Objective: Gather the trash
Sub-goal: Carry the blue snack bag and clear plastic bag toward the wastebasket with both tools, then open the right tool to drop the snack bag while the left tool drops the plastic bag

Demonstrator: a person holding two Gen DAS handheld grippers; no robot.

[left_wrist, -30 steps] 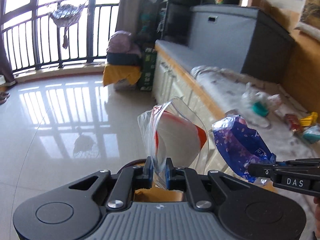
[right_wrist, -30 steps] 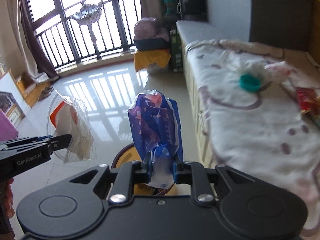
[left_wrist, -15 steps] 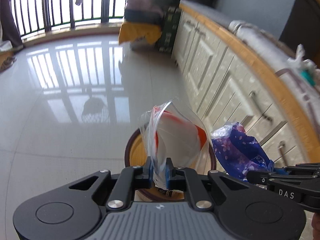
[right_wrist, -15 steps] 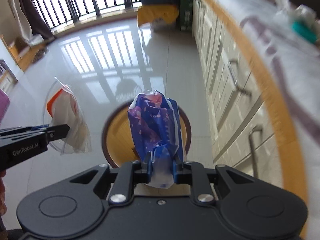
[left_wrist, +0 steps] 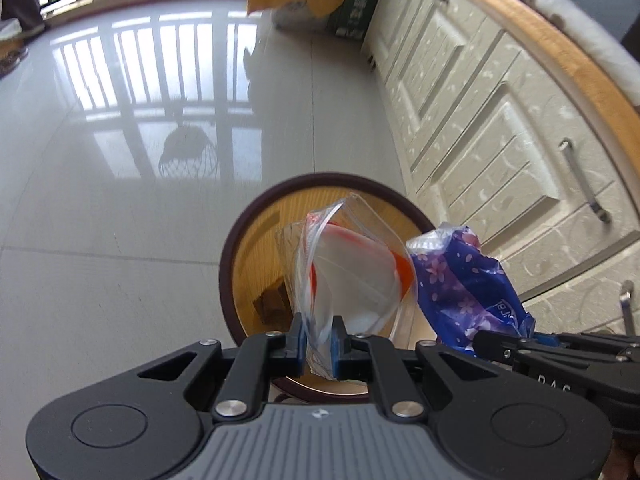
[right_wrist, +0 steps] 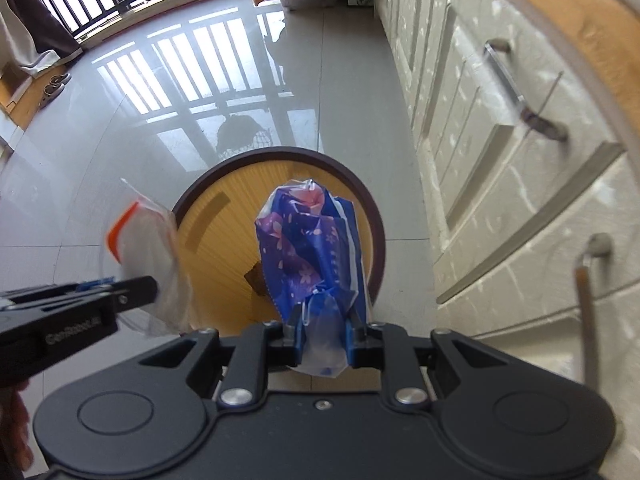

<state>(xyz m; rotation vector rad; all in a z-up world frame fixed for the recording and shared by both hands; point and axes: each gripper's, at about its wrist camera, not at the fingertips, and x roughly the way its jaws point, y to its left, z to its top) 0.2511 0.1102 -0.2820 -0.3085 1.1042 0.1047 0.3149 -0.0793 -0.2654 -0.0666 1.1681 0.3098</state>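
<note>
Hanging over a round wooden bin with a dark brown rim (left_wrist: pixel 230 256), both pieces of trash sit side by side above its opening. On the left, the left gripper (left_wrist: pixel 319 342) is clenched on a clear zip-top plastic bag with an orange strip (left_wrist: pixel 352 268). Just right of it, the right gripper (right_wrist: pixel 323 334) grasps a crumpled blue-purple wrapper with pink flowers (right_wrist: pixel 310 248). Further right, cream cabinet drawers with metal handles (right_wrist: pixel 500 152) run along the glossy tiled floor (left_wrist: pixel 100 240).
</note>
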